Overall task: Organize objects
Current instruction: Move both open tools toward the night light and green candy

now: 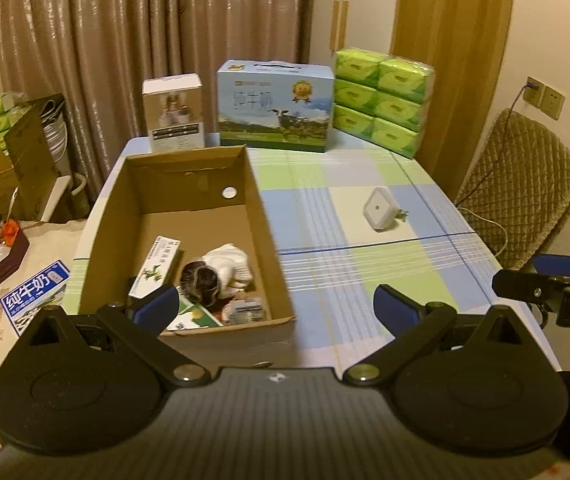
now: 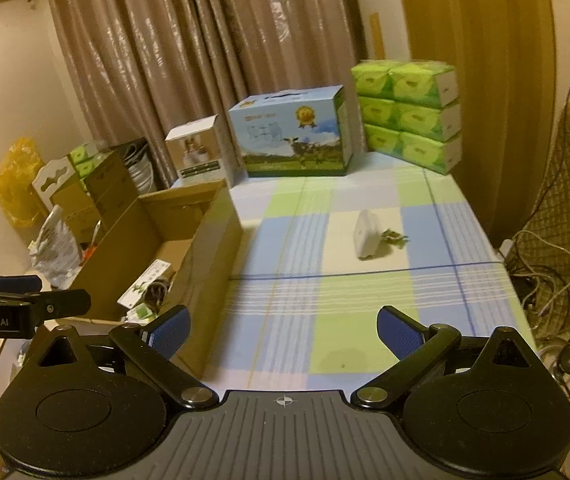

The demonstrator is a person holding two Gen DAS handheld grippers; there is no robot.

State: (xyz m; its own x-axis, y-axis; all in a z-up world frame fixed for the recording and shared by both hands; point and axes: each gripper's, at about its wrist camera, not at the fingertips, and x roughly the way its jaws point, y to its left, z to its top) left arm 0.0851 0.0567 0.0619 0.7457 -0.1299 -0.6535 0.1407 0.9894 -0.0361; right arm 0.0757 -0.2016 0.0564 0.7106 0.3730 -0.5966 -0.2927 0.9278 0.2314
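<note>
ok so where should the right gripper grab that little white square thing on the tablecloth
Probably across its two flat faces: the white square device seems to stand on edge, thin side toward the right gripper. Come from the near side, clear of the green bit beside it.

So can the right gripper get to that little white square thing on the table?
Probably yes. The right gripper is open, and only bare checked tablecloth lies between it and the white square thing; the cardboard box sits off to its left.
</note>
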